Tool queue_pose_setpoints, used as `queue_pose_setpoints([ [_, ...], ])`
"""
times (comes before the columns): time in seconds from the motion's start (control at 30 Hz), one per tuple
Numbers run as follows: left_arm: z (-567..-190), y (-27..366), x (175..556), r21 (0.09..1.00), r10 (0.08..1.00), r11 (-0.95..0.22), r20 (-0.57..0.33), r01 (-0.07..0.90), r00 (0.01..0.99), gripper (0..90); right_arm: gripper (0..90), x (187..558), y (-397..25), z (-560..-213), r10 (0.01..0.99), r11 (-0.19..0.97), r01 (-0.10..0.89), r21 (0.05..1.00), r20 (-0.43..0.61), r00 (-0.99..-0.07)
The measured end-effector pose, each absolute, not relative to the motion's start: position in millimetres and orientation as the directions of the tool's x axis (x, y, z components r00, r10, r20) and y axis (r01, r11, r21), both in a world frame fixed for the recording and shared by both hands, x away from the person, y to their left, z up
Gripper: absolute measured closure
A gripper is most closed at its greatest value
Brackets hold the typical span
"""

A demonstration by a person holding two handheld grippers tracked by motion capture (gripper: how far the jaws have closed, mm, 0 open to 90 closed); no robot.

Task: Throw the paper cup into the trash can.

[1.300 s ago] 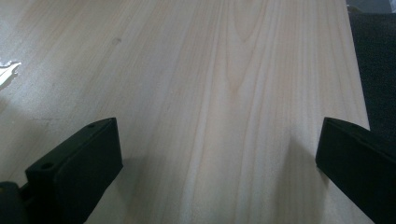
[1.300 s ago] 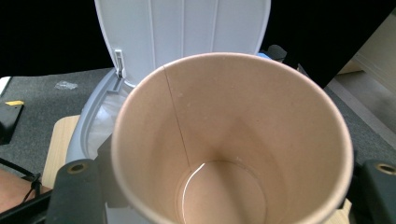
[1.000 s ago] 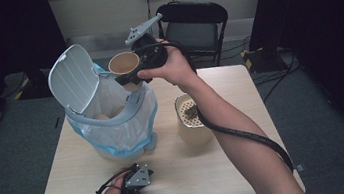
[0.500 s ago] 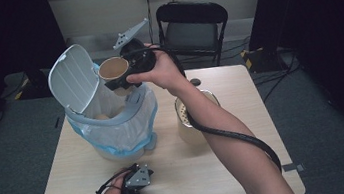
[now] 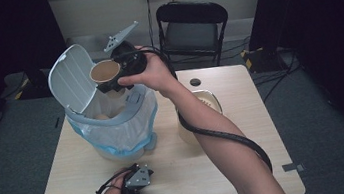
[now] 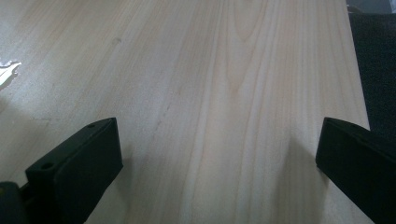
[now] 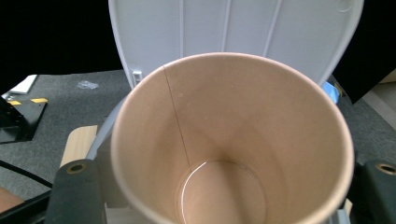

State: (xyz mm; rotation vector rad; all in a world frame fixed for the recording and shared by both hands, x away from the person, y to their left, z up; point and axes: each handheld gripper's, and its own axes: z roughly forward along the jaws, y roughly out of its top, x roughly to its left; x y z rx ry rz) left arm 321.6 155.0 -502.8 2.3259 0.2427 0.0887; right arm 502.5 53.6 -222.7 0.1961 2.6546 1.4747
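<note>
Over bin (image 5: 113, 127): paper cup (image 5: 105, 73) clamped between right tool (image 5: 116, 78) jaws

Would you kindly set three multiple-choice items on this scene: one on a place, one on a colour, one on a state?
1. Where is the paper cup?
A. Flat on the table
B. Held in the air above the lined bin
C. On the chair

2. What colour is the bin's lid?
A. Red
B. White
C. Black

3. How do the left gripper's jaws stand?
A. Wide apart with nothing between them
B. Shut on a cup
C. Shut on a cable

Key: 1 B, the right gripper holds it over the bin's mouth; 2 B, the raised lid shows white; 3 A, bare table lies between the jaws.
</note>
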Motion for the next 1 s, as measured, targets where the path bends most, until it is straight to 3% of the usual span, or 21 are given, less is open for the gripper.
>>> queue_pose_setpoints([
  [0.27, -503, 155, 321, 0.721, 0.205, -0.677, -0.009, 0.148, 0.979, 0.0, 23.7, 503, 61, -229, 0.15, 0.518, 0.07, 0.852, -0.01, -0.989],
  [0.37, -502, 155, 322, 0.719, 0.197, -0.679, -0.015, 0.148, 0.98, 0.0, 13.6, 505, 62, -230, 0.139, 0.495, 0.109, 0.862, 0.045, -0.989],
  [1.0, -502, 155, 322, 0.72, 0.196, -0.677, -0.019, 0.149, 0.981, 0.0, 15.4, 496, 11, -231, 0.153, 0.509, 0.11, 0.854, 0.036, -0.988],
])
